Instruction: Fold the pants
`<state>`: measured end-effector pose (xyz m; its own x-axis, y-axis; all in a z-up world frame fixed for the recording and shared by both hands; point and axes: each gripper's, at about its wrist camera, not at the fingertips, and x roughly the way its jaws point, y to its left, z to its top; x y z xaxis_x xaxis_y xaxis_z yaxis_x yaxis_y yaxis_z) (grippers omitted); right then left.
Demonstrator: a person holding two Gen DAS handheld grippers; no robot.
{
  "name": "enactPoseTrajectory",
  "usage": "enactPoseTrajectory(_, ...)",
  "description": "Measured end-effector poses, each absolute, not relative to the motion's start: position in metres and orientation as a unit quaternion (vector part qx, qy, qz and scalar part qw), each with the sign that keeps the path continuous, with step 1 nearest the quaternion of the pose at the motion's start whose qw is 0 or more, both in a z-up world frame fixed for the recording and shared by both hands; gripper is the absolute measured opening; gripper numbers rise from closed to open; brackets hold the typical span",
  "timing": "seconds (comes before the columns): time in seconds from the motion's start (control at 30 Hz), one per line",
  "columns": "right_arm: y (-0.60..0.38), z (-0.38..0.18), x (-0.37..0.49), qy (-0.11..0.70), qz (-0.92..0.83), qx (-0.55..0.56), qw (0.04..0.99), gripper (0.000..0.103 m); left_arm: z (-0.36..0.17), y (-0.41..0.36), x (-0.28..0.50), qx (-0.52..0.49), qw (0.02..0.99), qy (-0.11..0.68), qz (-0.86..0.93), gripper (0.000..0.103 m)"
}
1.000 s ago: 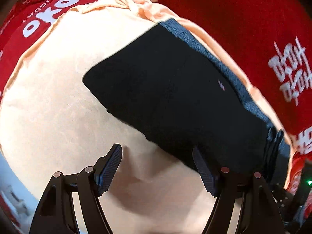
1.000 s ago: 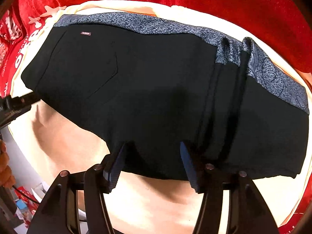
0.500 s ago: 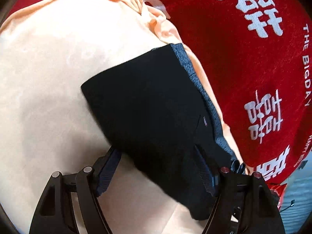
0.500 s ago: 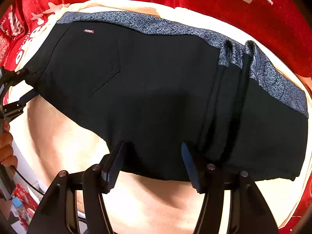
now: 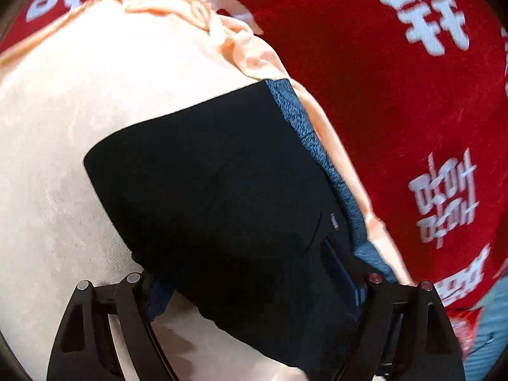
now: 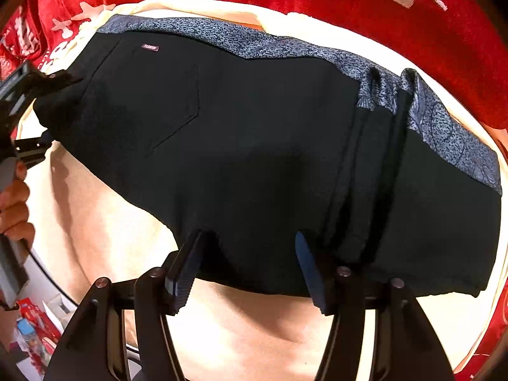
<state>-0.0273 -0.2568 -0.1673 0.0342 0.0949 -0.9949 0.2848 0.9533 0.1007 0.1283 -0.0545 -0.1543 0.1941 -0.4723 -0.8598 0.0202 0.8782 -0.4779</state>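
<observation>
Black pants (image 6: 254, 146) with a blue patterned waistband (image 6: 285, 47) lie folded on a peach cloth (image 6: 95, 222). My right gripper (image 6: 247, 254) points down at their near edge, open, with the hem showing between its fingertips. My left gripper (image 5: 250, 279) straddles one narrow end of the pants (image 5: 222, 190). Its jaws are opening, and the black cloth lies between them and over the left fingertip (image 5: 157, 298). In the right wrist view the left gripper (image 6: 54, 114) sits at the pants' left end, held by a hand (image 6: 12, 206).
A red blanket with white lettering (image 5: 412, 95) lies under the peach cloth (image 5: 63, 158) and surrounds it. The cloth's ruffled edge (image 5: 235, 41) runs close along the waistband. Small clutter (image 6: 31, 327) shows past the surface's edge at lower left.
My left gripper has moved in and down over the end of the pants, so the cloth now lies between its fingers, which stand wider apart. The right gripper has kept still.
</observation>
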Motion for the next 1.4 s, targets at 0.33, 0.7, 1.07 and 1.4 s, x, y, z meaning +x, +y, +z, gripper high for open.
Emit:
enactPoseTrajectory(0.33,-0.296,-0.114,0.011,0.669,-0.042,0.171,0.722,0.064,-0.119,-0.1,0.098,0.057,0.826,0.544,-0.138,0.035)
enactPoseTrajectory(0.7,-0.248,-0.07,0.169,0.684,0.138,0.201,0.687,0.08,-0.105,-0.14,0.051,0.245,0.849,0.434,-0.178,0.035)
enactPoseTrajectory(1.07,-0.149,-0.124,0.219,0.779,0.198,0.103,0.585,0.049,-0.095,-0.155,0.03,0.283,0.851,0.4,-0.191,0.035)
enactPoseTrajectory(1.4,-0.233,-0.074,0.163,0.705,0.182,0.159,0.667,0.017,-0.035,-0.201,-0.018,0.278,0.848,0.363,-0.267,0.035)
